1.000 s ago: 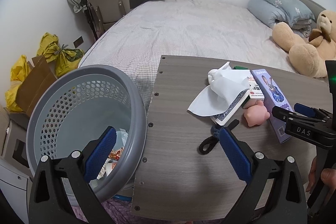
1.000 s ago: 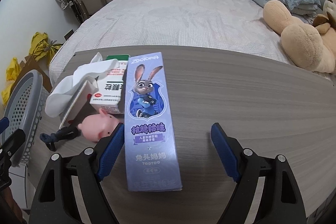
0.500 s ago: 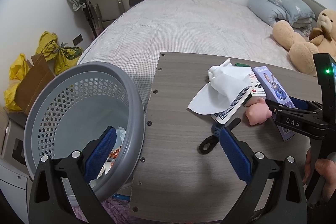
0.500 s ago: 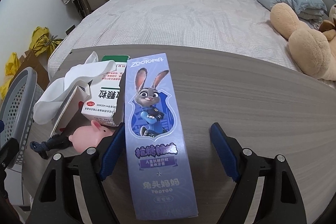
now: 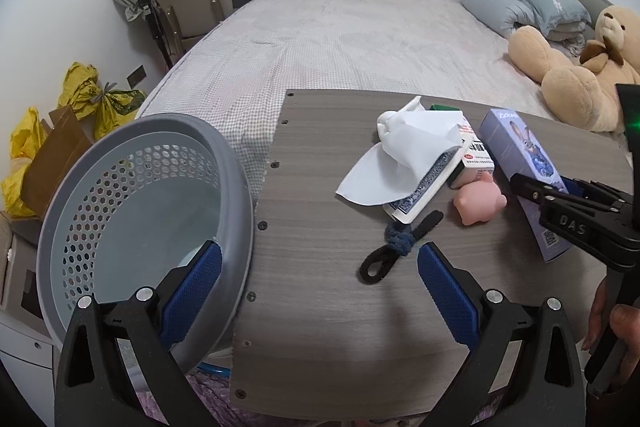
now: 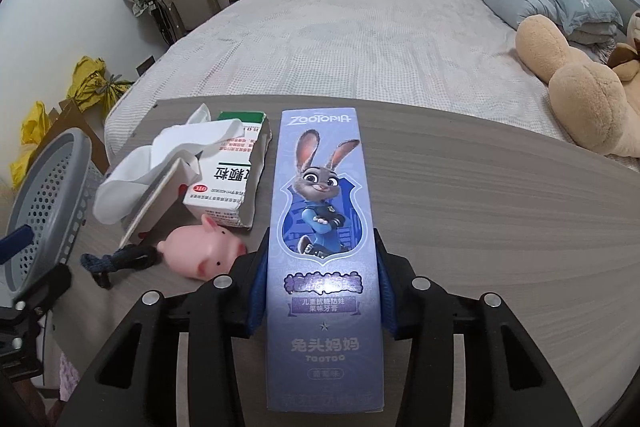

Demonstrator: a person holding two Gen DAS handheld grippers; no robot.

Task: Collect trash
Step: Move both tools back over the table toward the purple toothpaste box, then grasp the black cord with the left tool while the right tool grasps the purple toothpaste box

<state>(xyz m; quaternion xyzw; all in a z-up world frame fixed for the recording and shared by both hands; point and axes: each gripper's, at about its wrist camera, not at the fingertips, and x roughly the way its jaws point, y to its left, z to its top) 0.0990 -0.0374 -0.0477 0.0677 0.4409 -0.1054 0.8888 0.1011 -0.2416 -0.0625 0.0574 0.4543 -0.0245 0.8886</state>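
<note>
R gripper (image 6: 320,291) is clenched on the purple box (image 6: 322,235), both pads against its long sides, box lying flat on the table (image 6: 480,211) beside the pink pig (image 6: 204,253) & med box (image 6: 232,179). L gripper (image 5: 316,287) hangs released w/ 1 finger over the bin (image 5: 120,211), the other over the table near a dark cord (image 5: 400,245); tissue (image 5: 400,155) lies past it.

- Left gripper (image 5: 318,277): black angular plastic arms, blue textured pads (image 5: 191,293), silver round screws.
- Right gripper (image 6: 320,285): same build (white "DAS" lettering on its side), green light.
- Bare-skinned hand (image 5: 612,327).
</note>
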